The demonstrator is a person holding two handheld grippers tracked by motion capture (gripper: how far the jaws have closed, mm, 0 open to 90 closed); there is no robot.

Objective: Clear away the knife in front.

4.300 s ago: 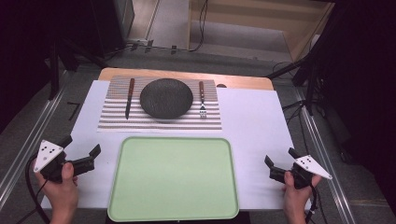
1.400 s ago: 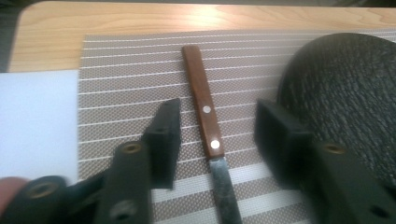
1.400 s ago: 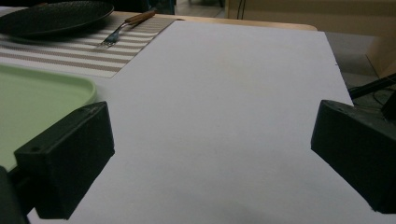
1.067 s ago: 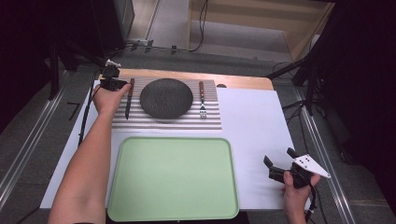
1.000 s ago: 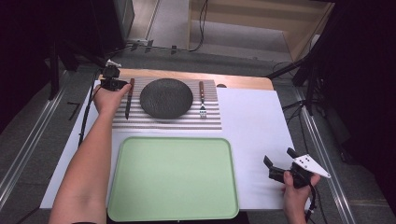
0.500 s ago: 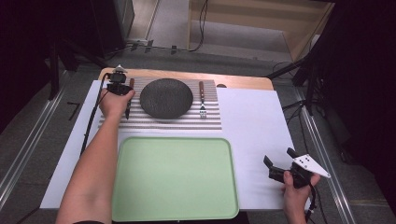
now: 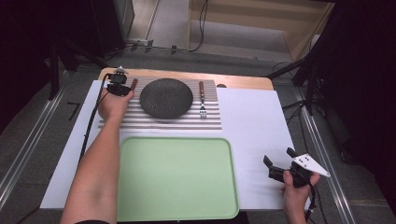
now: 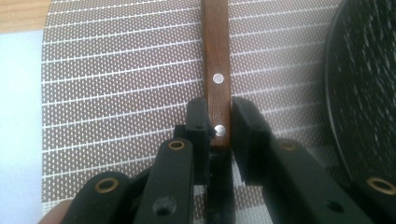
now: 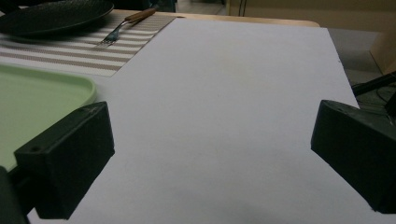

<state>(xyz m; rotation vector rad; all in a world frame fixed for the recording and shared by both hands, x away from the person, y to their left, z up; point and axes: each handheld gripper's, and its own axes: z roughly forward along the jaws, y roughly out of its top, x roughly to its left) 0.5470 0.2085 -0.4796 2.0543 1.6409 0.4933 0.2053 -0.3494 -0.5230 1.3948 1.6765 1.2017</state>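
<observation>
The knife (image 8: 217, 70) lies on the striped placemat (image 8: 116, 84) just left of the dark plate (image 7: 166, 97), its wooden handle pointing to the table's far edge; the left gripper (image 8: 219, 122) has just been closing, its pads now flanking the handle's end on both sides, seemingly clamped for a lift. The right gripper (image 7: 279, 163) rests well apart on the white sheet (image 9: 233, 93), jaws wide with nothing between them, probably waiting; the green tray (image 7: 177, 177) sits empty nearby, the fork (image 7: 202, 99) right of the plate.

plate (image 7: 166, 98) beside knife (image 8: 216, 70) — tight
</observation>
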